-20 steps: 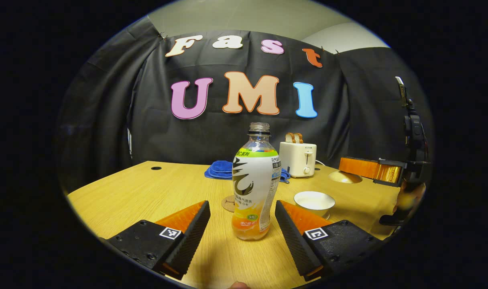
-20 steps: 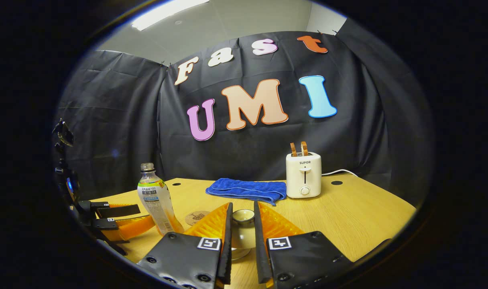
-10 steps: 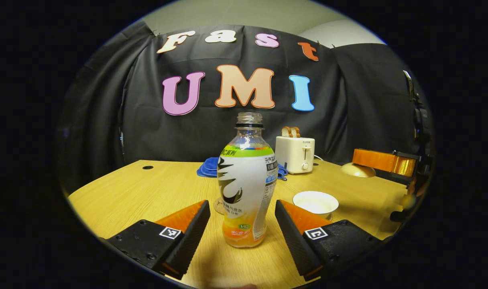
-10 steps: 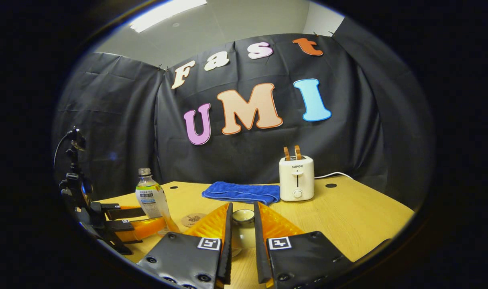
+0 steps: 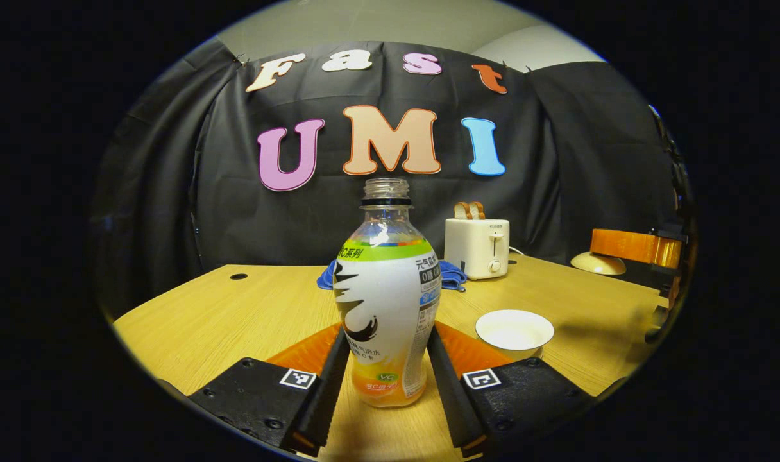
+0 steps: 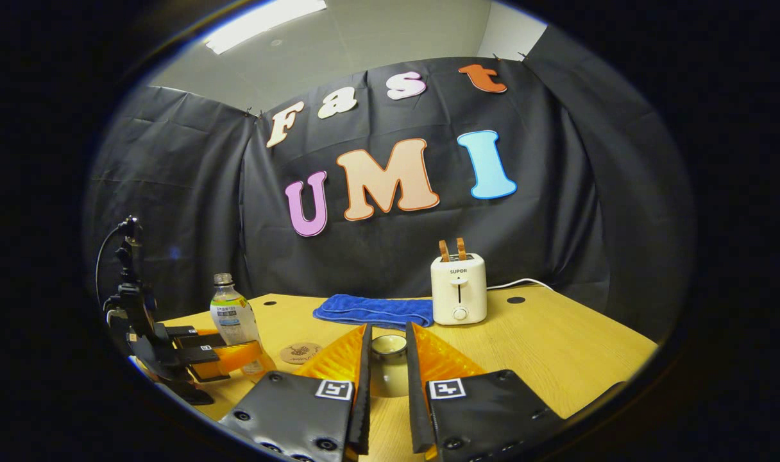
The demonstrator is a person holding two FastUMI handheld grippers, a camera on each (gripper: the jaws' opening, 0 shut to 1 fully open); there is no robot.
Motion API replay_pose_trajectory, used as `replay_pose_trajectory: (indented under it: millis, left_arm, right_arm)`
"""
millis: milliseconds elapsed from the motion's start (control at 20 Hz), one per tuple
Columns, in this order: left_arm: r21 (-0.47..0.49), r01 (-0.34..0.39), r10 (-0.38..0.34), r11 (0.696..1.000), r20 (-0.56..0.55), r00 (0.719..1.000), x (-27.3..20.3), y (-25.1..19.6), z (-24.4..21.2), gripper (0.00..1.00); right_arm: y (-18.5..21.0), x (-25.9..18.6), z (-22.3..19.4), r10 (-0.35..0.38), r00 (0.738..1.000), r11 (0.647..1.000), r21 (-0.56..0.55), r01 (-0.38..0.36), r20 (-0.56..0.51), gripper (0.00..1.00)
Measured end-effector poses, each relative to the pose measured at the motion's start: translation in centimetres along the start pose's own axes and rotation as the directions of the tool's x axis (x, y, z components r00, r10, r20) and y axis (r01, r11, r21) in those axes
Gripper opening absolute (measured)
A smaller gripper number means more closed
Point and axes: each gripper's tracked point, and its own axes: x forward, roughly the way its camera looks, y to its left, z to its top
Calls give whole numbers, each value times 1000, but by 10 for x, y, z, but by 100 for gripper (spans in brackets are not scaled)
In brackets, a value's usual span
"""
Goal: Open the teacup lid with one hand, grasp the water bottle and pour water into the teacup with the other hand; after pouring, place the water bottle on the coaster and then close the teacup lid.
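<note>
Left hand-held gripper (image 5: 383, 378) pinches the bottle (image 5: 385, 308); right hand-held gripper (image 6: 387, 372) pinches the lid (image 6: 389, 346). Lift straight, then tilt slowly over the cup (image 5: 514, 330).

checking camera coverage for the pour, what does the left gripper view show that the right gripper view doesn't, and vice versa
Left gripper view: the open teacup standing on the table with its lid off, and the left gripper closed on the water bottle, close up. Right gripper view: the coaster, a ceiling light, and the right gripper clamping the teacup lid by its knob. Shared: water bottle, teacup lid, toaster, blue towel, wooden table.
</note>
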Motion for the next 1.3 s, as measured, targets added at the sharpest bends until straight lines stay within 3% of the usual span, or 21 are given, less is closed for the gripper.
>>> replay_pose_trajectory:
  millis: [250,650,850,1100,1200,1300]
  left_arm:
    - [49,1,0,999,-22,1000,0,-4,-2,58]
    - [265,-43,58,963,-51,997,6,7,5,57]
    - [400,-85,115,913,-52,992,8,16,5,57]
    - [507,-88,132,857,-53,990,10,21,7,55]
    - [578,-100,161,810,-56,985,10,26,7,55]
    - [659,-109,199,744,-63,978,10,36,8,55]
  right_arm:
    - [-5,-3,2,-5,1000,1000,13,5,6,27]
    - [-12,-7,9,-11,1000,1000,23,11,17,28]
    - [-15,-7,11,-16,1000,999,33,15,22,28]
    - [-15,-6,9,-15,1000,1000,27,14,17,27]
    - [-13,-7,9,-11,1000,1000,26,11,18,27]
    - [-13,-6,9,-11,1000,1000,26,11,17,28]
